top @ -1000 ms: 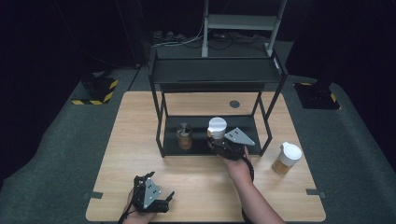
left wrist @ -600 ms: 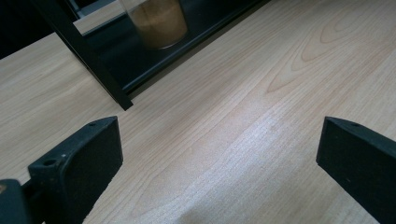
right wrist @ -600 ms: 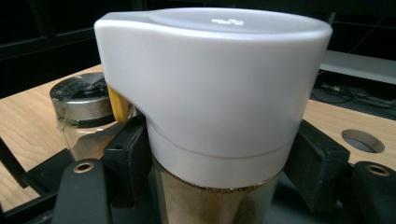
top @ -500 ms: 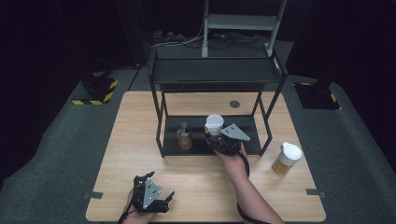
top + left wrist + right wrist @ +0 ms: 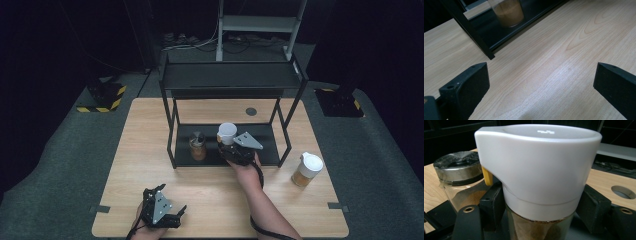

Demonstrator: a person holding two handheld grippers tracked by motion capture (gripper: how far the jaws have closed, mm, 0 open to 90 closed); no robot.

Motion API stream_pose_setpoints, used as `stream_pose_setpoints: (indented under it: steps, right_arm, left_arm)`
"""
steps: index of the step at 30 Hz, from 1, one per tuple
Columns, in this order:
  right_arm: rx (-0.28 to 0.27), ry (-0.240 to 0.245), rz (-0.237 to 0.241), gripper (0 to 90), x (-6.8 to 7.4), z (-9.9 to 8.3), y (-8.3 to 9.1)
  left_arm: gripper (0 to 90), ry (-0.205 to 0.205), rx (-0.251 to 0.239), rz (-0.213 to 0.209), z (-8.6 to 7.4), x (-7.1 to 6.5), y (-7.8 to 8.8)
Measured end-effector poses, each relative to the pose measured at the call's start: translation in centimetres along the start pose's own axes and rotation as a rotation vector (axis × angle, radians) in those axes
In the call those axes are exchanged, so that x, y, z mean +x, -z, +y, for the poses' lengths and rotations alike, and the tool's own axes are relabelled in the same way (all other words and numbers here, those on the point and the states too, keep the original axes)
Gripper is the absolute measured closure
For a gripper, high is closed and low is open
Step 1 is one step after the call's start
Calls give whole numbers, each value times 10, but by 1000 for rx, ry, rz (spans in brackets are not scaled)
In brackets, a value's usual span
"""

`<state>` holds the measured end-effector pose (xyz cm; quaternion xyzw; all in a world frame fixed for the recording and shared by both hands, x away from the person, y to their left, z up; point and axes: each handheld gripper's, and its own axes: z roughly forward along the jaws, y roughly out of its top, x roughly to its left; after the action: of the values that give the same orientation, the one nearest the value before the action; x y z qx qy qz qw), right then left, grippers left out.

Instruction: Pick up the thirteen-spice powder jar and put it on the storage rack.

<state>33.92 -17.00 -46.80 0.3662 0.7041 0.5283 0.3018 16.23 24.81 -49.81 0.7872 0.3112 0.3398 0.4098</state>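
My right gripper (image 5: 234, 149) is shut on a glass spice jar with a tall white lid (image 5: 227, 131), under the top tier of a black rack (image 5: 230, 75). In the right gripper view the black pads (image 5: 491, 203) press the jar (image 5: 536, 170) just below its lid. I cannot tell whether the jar rests on the rack's lower shelf (image 5: 267, 145). A second jar with a silver lid (image 5: 197, 145) (image 5: 456, 168) stands on that shelf just left of it. My left gripper (image 5: 171, 200) sits low at the table's near left, jaws wide open (image 5: 541, 80) over bare wood.
A third jar with a white lid (image 5: 306, 170) stands on the wooden table (image 5: 140, 150) right of the rack. A round hole (image 5: 251, 111) is in the tabletop behind the rack. The rack's front left post (image 5: 469, 30) and the silver-lidded jar's base (image 5: 509, 12) lie ahead of the left gripper.
My right gripper has carried the white-lidded jar a little to the left, closer to the silver-lidded jar. The left gripper has stayed where it was.
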Motion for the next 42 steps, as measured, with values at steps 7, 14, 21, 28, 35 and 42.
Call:
stream_pose_setpoints:
  steps: [7, 14, 21, 28, 35, 42]
  right_arm:
    - [8, -1, -3, 305, 2, -2, -5]
    - [20, -2, -5, 304, 4, -3, -10]
    - [25, -6, -11, 304, 3, -4, -11]
    - [21, -8, -9, 304, 3, -8, -12]
    - [16, -8, -10, 303, 3, -10, -11]
    - [2, -8, -1, 301, 0, -16, -9]
  left_arm:
    - [8, -2, -5, -2, -1, 0, 1]
    - [8, 6, -10, -4, -2, 1, 1]
    - [8, 4, -10, -4, -2, 1, 1]
    - [8, 10, -15, -7, -3, 2, 1]
    - [8, 12, -14, -8, -3, 3, 1]
    - [8, 7, -15, -7, -3, 2, 1]
